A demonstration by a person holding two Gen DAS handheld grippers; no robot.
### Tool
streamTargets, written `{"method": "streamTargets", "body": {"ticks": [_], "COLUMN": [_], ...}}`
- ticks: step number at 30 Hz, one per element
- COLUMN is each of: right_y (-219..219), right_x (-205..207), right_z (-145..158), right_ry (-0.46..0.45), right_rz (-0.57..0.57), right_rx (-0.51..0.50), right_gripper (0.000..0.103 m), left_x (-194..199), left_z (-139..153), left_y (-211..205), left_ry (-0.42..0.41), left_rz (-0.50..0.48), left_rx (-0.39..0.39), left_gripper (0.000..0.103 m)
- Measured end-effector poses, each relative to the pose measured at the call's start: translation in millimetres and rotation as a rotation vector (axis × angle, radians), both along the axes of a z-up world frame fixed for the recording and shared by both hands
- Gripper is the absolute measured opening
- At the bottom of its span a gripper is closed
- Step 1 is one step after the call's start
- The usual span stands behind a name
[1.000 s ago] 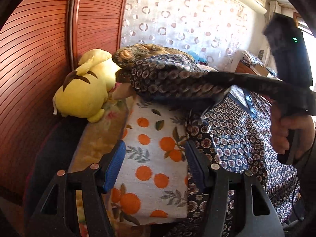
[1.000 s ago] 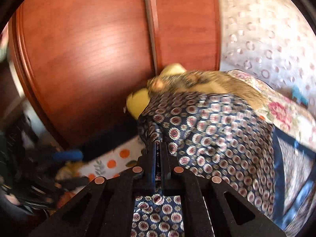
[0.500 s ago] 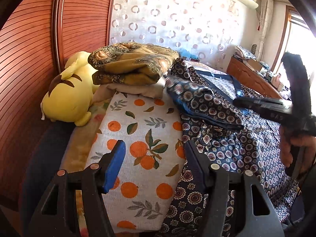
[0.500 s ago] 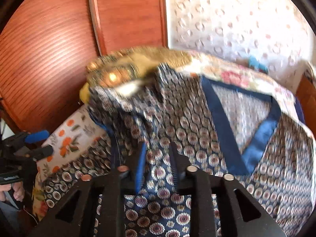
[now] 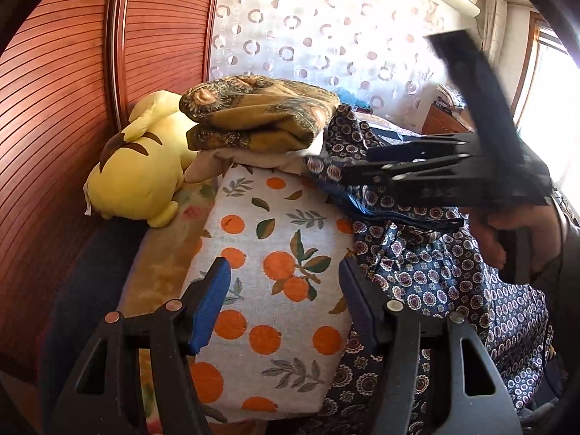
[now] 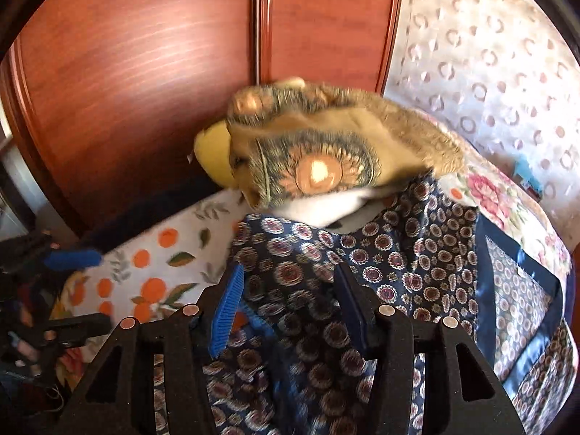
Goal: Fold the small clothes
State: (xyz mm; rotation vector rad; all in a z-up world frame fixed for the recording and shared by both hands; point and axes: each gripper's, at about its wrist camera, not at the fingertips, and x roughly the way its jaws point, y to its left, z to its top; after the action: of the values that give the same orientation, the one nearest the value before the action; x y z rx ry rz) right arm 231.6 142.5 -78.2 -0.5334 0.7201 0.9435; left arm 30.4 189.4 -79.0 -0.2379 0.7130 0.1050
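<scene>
Right gripper (image 6: 286,308) jaws apart over navy garment (image 6: 398,264) (blurred) | left gripper (image 5: 284,302) apart above orange-print cloth (image 5: 275,253)

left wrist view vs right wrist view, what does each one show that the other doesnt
Only the left wrist view shows the yellow plush toy whole, the window and the person's hand on the right gripper.

Only the right wrist view shows the navy garment's satin V trim and the floral bedding.

Both show the navy patterned garment, the orange-print cloth, the folded brown paisley cloth, and both grippers open, including the left gripper.
</scene>
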Motion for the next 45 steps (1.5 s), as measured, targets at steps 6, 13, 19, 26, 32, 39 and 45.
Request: {"method": "streamTargets", "body": {"ticks": [6, 13, 19, 26, 32, 39, 45], "right_y": [-6, -71, -153, -192, -193, -213, -214], "right_x": [19, 24, 61, 87, 63, 19, 12], "right_z": [-1, 36, 26, -17, -7, -6, -29], "right_ry": [0.026, 0.015, 0.000, -0.061, -0.040, 0.009, 0.009], "right_rz": [0.031, 0.005, -0.257, -0.446, -0.427, -0.347, -0.365], "right_rx": [-0.009, 0.220, 0.271, 0.061, 0.116, 0.115, 0.021], "right_gripper": [0.003, 0.002, 0.002, 0.032, 0.056, 0.057, 0.067], "left_x": [2, 8, 17, 31, 37, 50, 64], "left_z": [-3, -6, -3, -5, -8, -8, -14], "left_y": [-3, -17, -35, -53, -67, -80, -84], "left_ry": [0.001, 0.008, 0.010, 0.032, 0.049, 0.064, 0.117], "left_rz": [-0.009, -0.044, -0.083, -0.132, -0.174, -0.257, -0.275], "left_rx": [-0.006, -0.004, 0.012, 0.027, 0.045, 0.066, 0.116], "left_gripper": [0.063, 0.063, 0.063, 0.063, 0.063, 0.051, 0.033]}}
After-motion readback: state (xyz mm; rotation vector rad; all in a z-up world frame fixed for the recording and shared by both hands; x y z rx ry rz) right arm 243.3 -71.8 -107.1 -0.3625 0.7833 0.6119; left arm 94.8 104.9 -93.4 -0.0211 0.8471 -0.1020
